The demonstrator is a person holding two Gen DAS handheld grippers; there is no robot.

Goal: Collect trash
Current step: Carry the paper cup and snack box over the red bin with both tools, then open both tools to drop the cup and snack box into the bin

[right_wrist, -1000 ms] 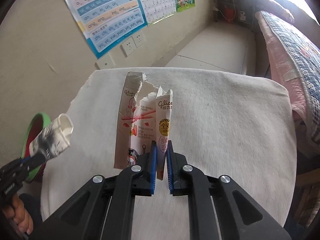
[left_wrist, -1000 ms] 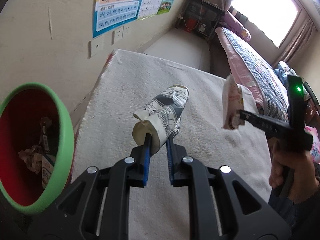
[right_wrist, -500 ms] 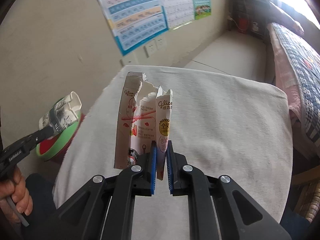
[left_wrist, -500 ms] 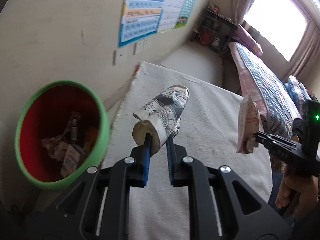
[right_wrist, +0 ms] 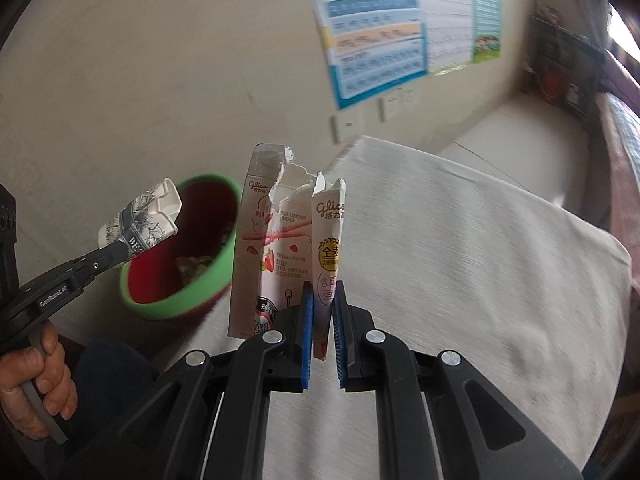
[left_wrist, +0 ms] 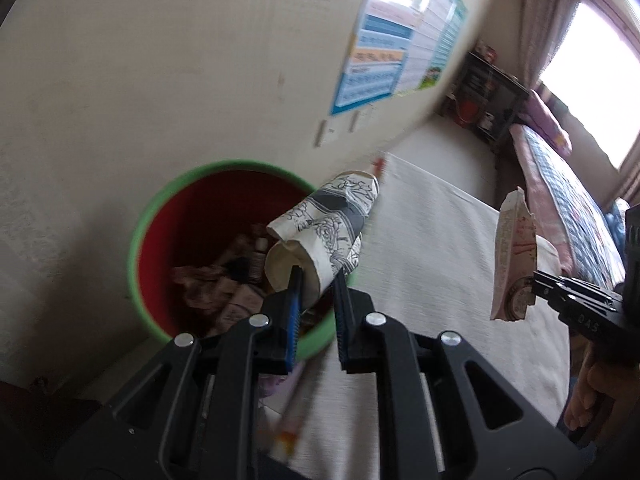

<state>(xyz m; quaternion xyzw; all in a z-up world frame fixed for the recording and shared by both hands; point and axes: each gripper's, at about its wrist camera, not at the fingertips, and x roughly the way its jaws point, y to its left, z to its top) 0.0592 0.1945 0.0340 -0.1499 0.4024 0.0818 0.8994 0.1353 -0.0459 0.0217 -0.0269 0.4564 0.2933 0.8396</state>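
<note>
The left gripper (left_wrist: 316, 280) has its fingers clamped on a crushed paper cup (left_wrist: 324, 228) with a black-and-white flower print, holding it in the air over the near rim of a bin (left_wrist: 138, 240). The bin is green outside and on its rim, red inside, and stands on the floor at the left, beside the wall; crumpled paper and other scraps (left_wrist: 216, 292) lie in its bottom. The right gripper (right_wrist: 322, 304) has its fingers pressed together on a torn pink-and-white snack box (right_wrist: 280, 248), which stands upright above the table (right_wrist: 460, 260), to the right of the bin.

The table is covered with a cream, towel-like cloth and its far left corner sits near the wall. The wall (left_wrist: 160, 60) is plain beige, with blue-edged learning posters (right_wrist: 380, 40) and white sockets (right_wrist: 384, 108) below them. Far right there is a bed with a checked quilt (left_wrist: 572, 192), a dark shelf unit (left_wrist: 488, 100) at its far end, and a bright window with curtains (left_wrist: 600, 60). Both views are blurred.
</note>
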